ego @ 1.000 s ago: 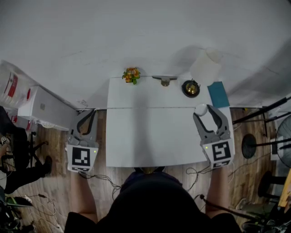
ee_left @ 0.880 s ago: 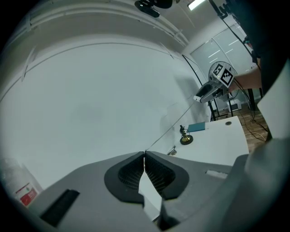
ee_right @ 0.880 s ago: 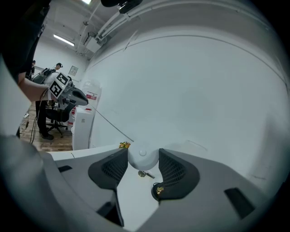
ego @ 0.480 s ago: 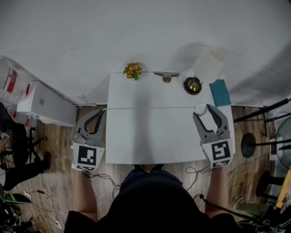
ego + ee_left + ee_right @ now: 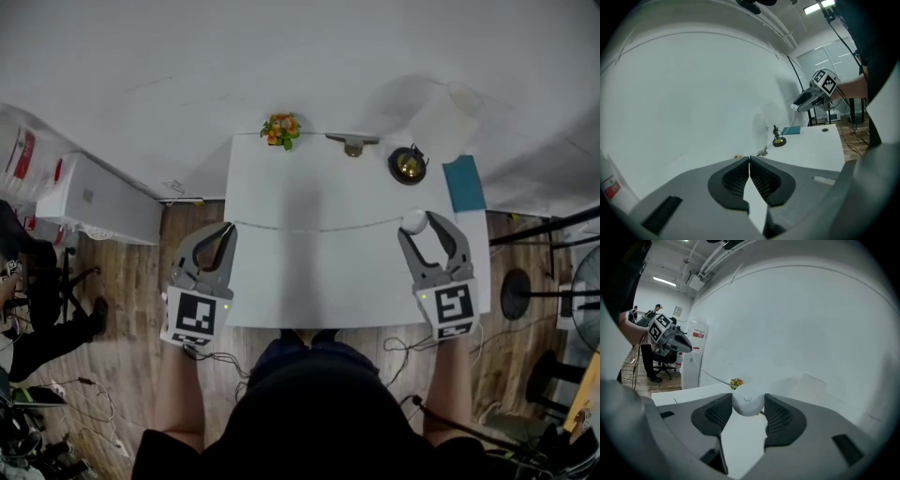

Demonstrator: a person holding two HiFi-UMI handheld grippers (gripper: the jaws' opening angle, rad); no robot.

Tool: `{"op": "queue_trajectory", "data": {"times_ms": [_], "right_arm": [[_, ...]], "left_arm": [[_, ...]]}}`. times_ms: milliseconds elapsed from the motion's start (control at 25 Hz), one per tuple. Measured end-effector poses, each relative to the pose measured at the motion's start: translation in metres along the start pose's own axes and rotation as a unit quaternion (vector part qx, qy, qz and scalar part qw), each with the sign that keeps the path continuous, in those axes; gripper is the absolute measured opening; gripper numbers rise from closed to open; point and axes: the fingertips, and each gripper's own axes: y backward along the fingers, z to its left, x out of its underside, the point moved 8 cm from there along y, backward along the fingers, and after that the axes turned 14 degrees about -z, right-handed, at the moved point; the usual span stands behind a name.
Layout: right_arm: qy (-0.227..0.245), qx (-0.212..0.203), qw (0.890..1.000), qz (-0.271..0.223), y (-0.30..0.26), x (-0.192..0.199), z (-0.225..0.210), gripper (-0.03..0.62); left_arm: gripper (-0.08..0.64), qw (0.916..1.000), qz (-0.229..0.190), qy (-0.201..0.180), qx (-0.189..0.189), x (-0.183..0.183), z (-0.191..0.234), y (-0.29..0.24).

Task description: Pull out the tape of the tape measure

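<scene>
We are gripping the round white tape measure (image 5: 413, 222) in the right claw (image 5: 428, 228), near the tabletop's (image 5: 309, 281) right edge. Its tape (image 5: 319, 227) is stretching leftward across the tabletop, long axis side to side, into the left claw (image 5: 225, 229), which is pinching the tape's end. Both forearms are reaching forward, claws tilting slightly down.
</scene>
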Motion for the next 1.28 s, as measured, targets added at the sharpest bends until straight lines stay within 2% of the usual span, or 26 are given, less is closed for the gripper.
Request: {"op": "queue_trajectory", "data": {"times_ms": [120,280,480,680,920,1120,1280], "right_arm": [[-0.015,-0.011,1.000,0.019,-0.007,0.014,0.000,0.221],[-0.053,-0.034,0.998,0.029,-0.020,0.052,0.002,0.221],[-0.101,-0.056,0.989,0.096,-0.032,0.111,0.010,0.221],[-0.115,-0.078,0.976,0.164,-0.045,0.171,0.027,0.221],[-0.120,-0.083,0.966,0.213,-0.062,0.221,0.041,0.221],[-0.112,-0.107,0.957,0.245,-0.072,0.254,0.057,0.221],[-0.116,-0.122,0.951,0.261,-0.070,0.271,0.066,0.221]], "left_arm": [[0.011,0.9995,0.020,0.022,0.010,0.015,-0.008,-0.006],[0.011,0.9946,0.049,0.085,0.034,0.051,-0.022,-0.018],[0.011,0.9813,0.095,0.160,0.048,0.107,-0.041,-0.032],[0.011,0.9642,0.148,0.211,0.063,0.160,-0.060,-0.048],[0.011,0.9513,0.200,0.224,0.070,0.200,-0.074,-0.067],[0.011,0.9396,0.246,0.225,0.079,0.231,-0.084,-0.074],[0.011,0.9341,0.266,0.223,0.081,0.242,-0.091,-0.074]]}}
